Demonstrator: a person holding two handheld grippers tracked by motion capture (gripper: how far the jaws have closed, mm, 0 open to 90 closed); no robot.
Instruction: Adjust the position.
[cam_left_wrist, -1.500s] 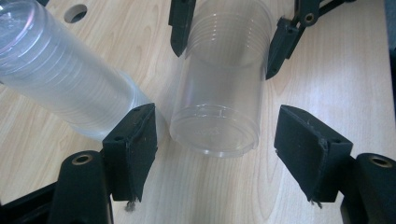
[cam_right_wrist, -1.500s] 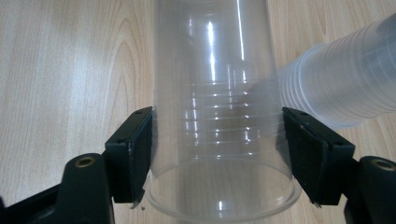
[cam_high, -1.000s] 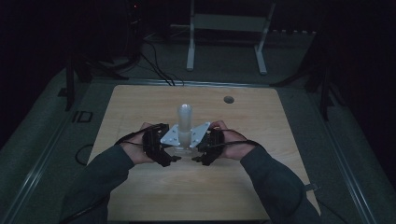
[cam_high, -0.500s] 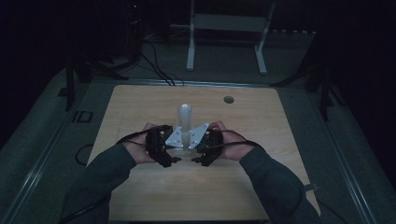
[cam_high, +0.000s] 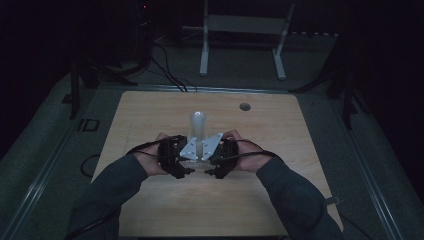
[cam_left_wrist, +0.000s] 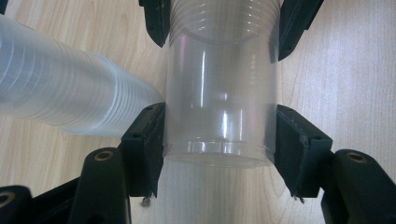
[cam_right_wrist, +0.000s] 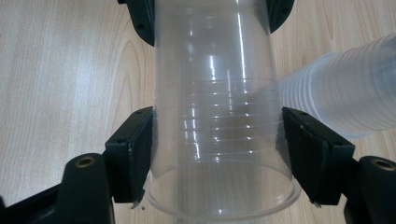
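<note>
I hold one clear plastic cup (cam_high: 201, 156) level over the wooden table (cam_high: 280, 150), a gripper at each end. My left gripper (cam_left_wrist: 219, 140) has just been closing and now presses both pads on the smooth base end of the cup (cam_left_wrist: 219, 93). My right gripper (cam_right_wrist: 217, 149) is shut on the ribbed rim end of the cup (cam_right_wrist: 215, 70). In the high view the left gripper (cam_high: 186, 165) and right gripper (cam_high: 212, 167) face each other at the table's middle. A tall stack of clear cups (cam_high: 198, 125) stands just behind them.
The cup stack (cam_left_wrist: 60, 98) lies close beside the held cup, and the right gripper view has the stack (cam_right_wrist: 345, 93) at its right. A small round hole (cam_high: 244, 106) marks the table's far side. A white frame (cam_high: 245, 30) and cables are on the dark floor beyond.
</note>
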